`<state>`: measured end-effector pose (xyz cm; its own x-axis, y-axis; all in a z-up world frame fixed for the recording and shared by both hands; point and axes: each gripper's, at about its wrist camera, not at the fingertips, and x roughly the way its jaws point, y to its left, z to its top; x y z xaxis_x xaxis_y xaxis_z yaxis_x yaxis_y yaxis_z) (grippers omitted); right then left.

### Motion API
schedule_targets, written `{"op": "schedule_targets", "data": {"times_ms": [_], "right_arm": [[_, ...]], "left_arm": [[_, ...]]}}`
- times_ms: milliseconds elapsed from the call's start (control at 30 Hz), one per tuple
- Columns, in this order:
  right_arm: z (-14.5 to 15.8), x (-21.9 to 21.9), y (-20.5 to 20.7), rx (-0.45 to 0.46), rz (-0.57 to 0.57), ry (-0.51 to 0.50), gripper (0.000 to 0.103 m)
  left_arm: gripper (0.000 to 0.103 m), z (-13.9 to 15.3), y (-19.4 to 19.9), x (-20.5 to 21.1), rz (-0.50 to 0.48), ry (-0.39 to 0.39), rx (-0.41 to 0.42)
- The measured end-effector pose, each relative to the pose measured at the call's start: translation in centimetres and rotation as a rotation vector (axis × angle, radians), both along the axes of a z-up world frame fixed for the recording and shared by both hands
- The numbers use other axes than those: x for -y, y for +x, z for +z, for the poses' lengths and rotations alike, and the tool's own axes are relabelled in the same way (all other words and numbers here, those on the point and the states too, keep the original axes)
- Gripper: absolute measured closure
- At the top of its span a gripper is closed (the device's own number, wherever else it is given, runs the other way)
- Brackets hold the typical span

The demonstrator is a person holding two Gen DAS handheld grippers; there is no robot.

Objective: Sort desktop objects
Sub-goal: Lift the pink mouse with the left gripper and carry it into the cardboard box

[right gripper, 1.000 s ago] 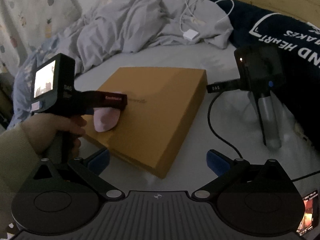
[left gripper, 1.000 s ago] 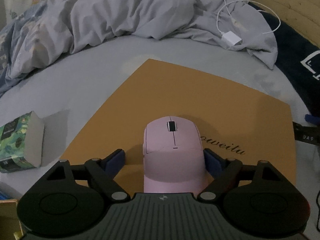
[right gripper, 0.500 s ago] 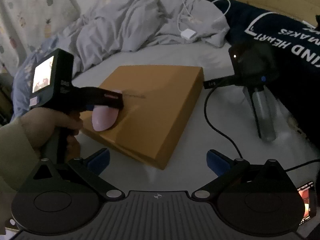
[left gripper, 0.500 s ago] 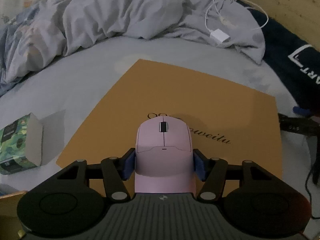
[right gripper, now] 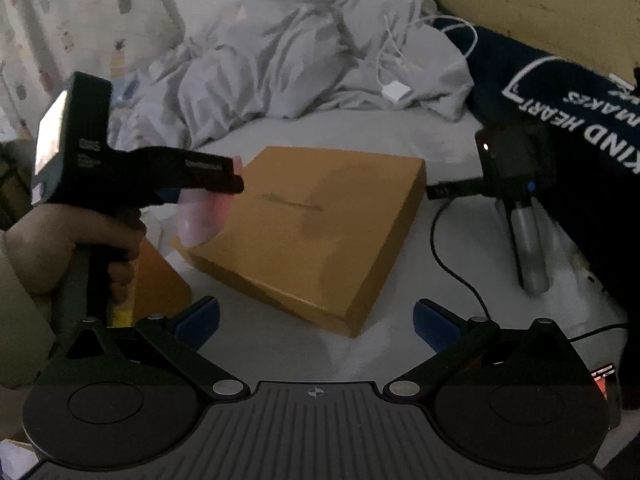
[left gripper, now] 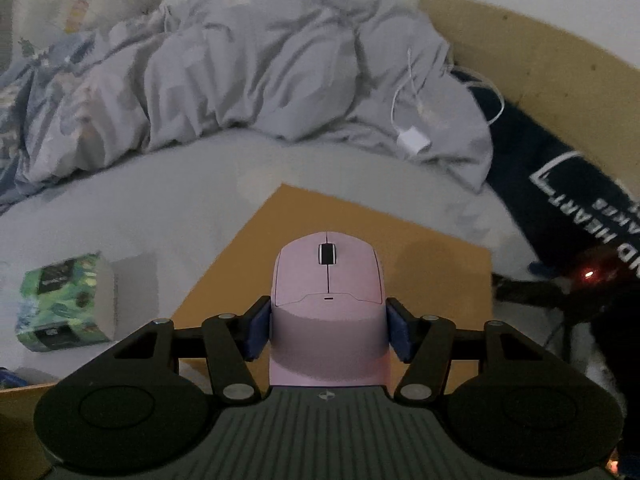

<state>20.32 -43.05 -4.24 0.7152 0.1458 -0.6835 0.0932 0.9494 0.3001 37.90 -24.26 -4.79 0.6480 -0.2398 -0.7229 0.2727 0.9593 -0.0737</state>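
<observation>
Pads (left gripper: 258, 330) of left gripper (left gripper: 328, 330) pressing both flanks of pink mouse (left gripper: 327, 280), clamping it at its waist; jaws closed just to the mouse's width. Mouse pointing forward, wheel up, front half jutting past the fingertips, rear half tucked back against the gripper body. Hanging clear above the near part of brown box (left gripper: 436, 268) (seen from the right wrist view, daylight showing between mouse and lid). Hand (right gripper: 76, 248) wrapping the left gripper's handle, lit screen glowing on its back.

Right gripper (right gripper: 316, 322) gaping wide, blue pads (right gripper: 198, 320) well apart, holding nothing, touching nothing. Hovering over bare sheet just short of the box's near corner. Mouse sitting up and to the left of it, well apart, over the box's left edge.

Lying around:
- box flat on grey sheet (left gripper: 160, 216), faint lettering on the lid (too blurred to read);
- green patterned carton (left gripper: 64, 300) left of the box, near it but not touching;
- white charger (left gripper: 414, 142) and cable resting on rumpled duvet (left gripper: 240, 80) at the back;
- dark garment (right gripper: 580, 120) with white print lying at right;
- black device (right gripper: 508, 160) on a grey stand, small light glowing, cable trailing across the sheet right of the box.
</observation>
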Motion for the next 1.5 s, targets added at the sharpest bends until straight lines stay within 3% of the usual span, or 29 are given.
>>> {"op": "schedule_targets", "data": {"times_ms": [400,767,1067,1300,1500], "right_arm": [[5.2,-4.6,-3.6,0.081,0.069,-0.042,0.000],[8.7,-10.9,-6.9,0.127,0.181,-0.062,0.000],[9.4,-16.6,-8.4,0.132,0.298,-0.071,0.000],[8.2,-20.3,-8.6,0.095,0.366,-0.071,0.000],[7.0,-22.1,-8.4,0.065,0.390,-0.079,0.000]], "left_arm": [[0.042,8.0,-6.8,-6.3,0.019,-0.133,0.151],[0.043,12.4,-13.3,-13.4,0.073,-0.168,0.249],[0.043,11.4,-15.8,-20.2,0.193,-0.132,0.225],[0.043,8.4,-16.2,-24.1,0.261,-0.083,0.148],[0.043,4.6,-15.4,-24.6,0.265,-0.048,0.058]]}}
